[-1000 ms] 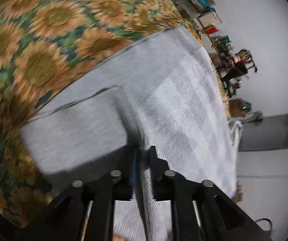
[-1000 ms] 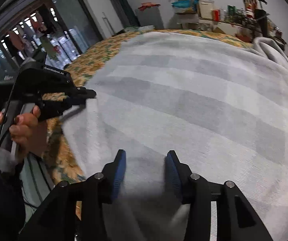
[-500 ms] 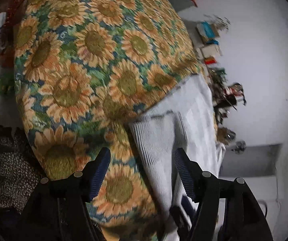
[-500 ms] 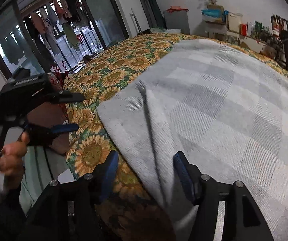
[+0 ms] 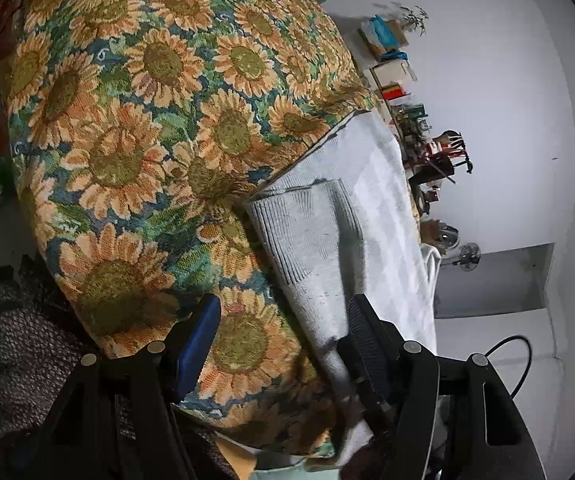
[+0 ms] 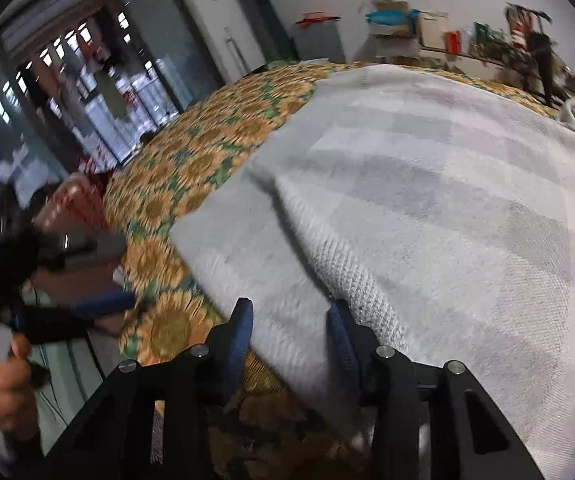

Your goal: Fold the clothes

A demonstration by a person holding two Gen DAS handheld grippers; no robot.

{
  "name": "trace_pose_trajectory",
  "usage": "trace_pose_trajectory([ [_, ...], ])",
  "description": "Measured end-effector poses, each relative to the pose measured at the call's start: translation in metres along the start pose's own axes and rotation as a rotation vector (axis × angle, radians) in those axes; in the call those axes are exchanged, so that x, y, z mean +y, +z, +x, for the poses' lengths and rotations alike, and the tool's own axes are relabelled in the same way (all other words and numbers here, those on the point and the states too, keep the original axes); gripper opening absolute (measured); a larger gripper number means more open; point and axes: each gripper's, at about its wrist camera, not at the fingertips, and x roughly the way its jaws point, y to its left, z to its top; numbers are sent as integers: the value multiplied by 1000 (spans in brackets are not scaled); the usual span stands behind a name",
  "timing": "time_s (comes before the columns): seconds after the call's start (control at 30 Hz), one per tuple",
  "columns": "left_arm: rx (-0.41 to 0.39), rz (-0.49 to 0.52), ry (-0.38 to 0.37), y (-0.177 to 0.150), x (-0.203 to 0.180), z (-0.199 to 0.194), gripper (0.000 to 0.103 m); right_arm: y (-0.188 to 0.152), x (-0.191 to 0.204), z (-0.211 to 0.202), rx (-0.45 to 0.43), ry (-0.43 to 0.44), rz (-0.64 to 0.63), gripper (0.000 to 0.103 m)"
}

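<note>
Nearest the lens, the left gripper has its fingers spread apart with nothing between them, hovering over the bed's sunflower cover. The right gripper is likewise spread wide, its fingers framing the near edge of a grey checked garment. The garment lies flat on the cover, one corner folded over near the cover's edge. Beyond the cover, cluttered shelves stand against a white wall.
</note>
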Motion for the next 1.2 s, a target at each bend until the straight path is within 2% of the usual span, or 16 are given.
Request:
trace_pose_trajectory([
  [0.13, 15, 48, 16, 0, -17, 16, 67, 7, -11, 0, -18, -61, 13, 43],
  [0.37, 69, 142, 47, -3, -47, 52, 67, -5, -13, -24, -28, -61, -21, 45],
  [0.43, 97, 174, 60, -6, -56, 65, 67, -17, -16, -37, -7, -91, -43, 50],
  [0.5, 120, 206, 74, -9, -65, 78, 67, -34, -24, -50, 20, -157, -37, 56],
  [0.57, 107, 237, 90, -12, -71, 79, 70, -51, -40, -65, 42, -231, 10, 57],
  [0.63, 96, 242, 104, -13, -72, 81, 72, -68, -59, -83, 51, -267, 110, 64],
  [0.8, 72, 266, 124, -21, -75, 77, 72, -101, -92, -113, 19, -252, 376, 66],
  [0.87, 91, 291, 82, -31, -75, 73, 72, -107, -93, -120, 1, -246, 411, 66],
  [0.97, 132, 321, -23, -45, -76, 64, 72, -107, -93, -126, -17, -280, 421, 65],
  [1.07, 143, 366, -128, -62, -82, 52, 72, -107, -96, -148, -82, -326, 445, 64],
  [1.2, 206, 471, -228, -96, -108, 53, 72, -115, -119, -202, -197, -461, 529, 64],
])
